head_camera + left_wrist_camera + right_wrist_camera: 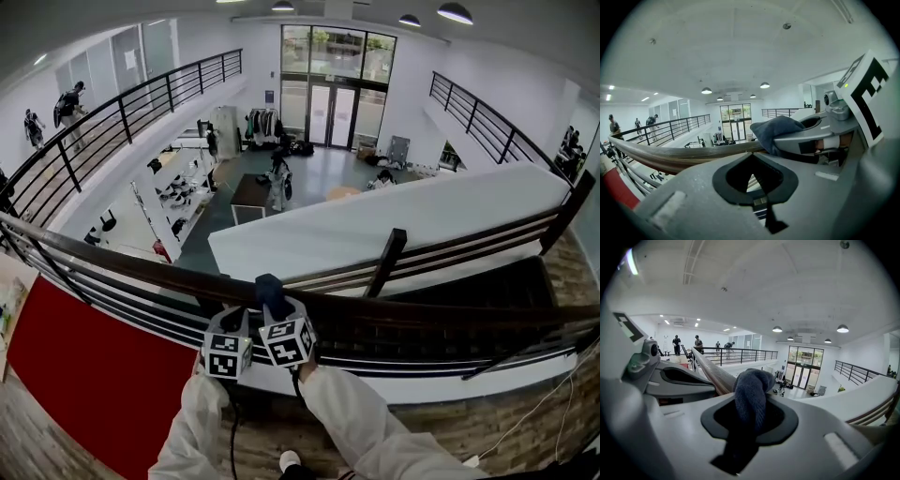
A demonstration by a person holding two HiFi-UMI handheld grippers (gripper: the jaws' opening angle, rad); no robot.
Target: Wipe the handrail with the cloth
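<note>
Clenching cloth (752, 380) in right gripper (749, 420), bunched against top of handrail (441, 311). Holding left gripper (753, 178) pinched together on nothing, just beside. Judging wipe barely begun or midway: long run left both ways, no visible difference between cleaned and uncleaned parts.

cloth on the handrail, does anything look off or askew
Nothing stands out. The cloth is bunched in the shut right hand-held gripper, its free end against the handrail, which looks intact.
</note>
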